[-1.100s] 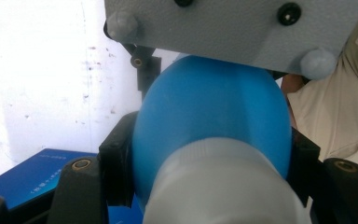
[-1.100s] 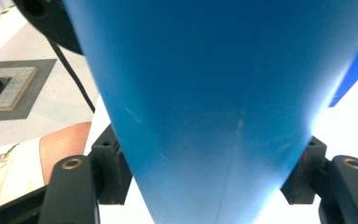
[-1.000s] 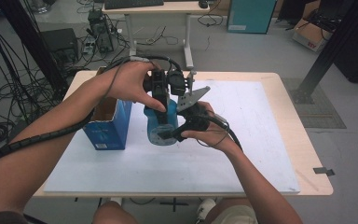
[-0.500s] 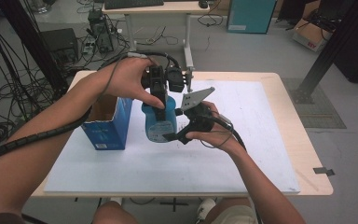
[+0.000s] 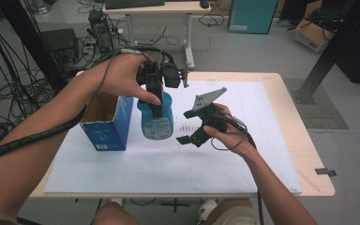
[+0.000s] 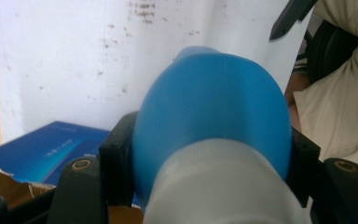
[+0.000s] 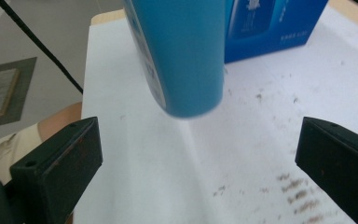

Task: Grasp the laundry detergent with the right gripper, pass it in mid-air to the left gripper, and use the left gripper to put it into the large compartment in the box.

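Observation:
A blue bottle (image 5: 157, 121) with a pale cap end hangs upright over the white mat, its base seemingly just off the surface. My left gripper (image 5: 155, 99) is shut on the bottle's upper part from above; in the left gripper view the black jaws press both sides of the bottle (image 6: 214, 107). To its right, my right gripper (image 5: 187, 126) is open and its jaws have just been opening. Nothing is between them, and the bottle (image 7: 182, 56) lies a short way beyond my right gripper (image 7: 198, 158).
An open blue carton (image 5: 108, 123) stands just left of the bottle, also seen as the carton (image 7: 270, 23). The white mat (image 5: 243, 164) covers most of the wooden table (image 5: 311, 140) and carries small dark specks. Cables, desks and boxes lie on the floor beyond.
The right gripper, which was at the bottle's lower part, has opened and drawn away to the right. The left gripper still holds the bottle in about the same place.

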Demonstrator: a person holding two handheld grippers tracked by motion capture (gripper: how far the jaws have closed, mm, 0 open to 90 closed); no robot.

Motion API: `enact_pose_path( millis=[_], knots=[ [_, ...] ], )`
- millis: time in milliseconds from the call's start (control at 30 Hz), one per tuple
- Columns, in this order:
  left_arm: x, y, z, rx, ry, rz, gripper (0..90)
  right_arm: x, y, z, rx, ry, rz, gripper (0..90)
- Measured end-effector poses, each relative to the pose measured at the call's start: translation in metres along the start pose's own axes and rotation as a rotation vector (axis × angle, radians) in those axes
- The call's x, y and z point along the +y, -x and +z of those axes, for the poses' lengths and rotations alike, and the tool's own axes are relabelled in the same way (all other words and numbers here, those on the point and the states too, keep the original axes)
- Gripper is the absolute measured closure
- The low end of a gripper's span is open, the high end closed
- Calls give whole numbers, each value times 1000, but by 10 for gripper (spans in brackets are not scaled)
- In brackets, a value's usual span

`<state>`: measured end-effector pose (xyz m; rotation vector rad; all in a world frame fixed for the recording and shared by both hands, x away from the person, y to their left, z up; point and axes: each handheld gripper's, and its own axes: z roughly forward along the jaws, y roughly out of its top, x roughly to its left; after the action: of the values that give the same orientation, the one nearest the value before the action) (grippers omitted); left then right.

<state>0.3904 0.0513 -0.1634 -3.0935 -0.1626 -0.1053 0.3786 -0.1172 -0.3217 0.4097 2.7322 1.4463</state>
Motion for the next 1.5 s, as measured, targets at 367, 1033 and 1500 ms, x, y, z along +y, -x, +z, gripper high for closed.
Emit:
enact_pose_path(
  millis=[367, 1033, 1500],
  knots=[
    [-14, -1, -17, 21, 17, -167, 370, -24, 7, -39, -89, -42, 58, 3],
    [-79, -14, -87, 74, 12, -494, 370, -50, 11, -95, -204, -116, 97, 3],
    [-127, -23, -128, 62, 56, -807, 369, -45, 7, -108, -217, -147, 91, 3]
  ],
)
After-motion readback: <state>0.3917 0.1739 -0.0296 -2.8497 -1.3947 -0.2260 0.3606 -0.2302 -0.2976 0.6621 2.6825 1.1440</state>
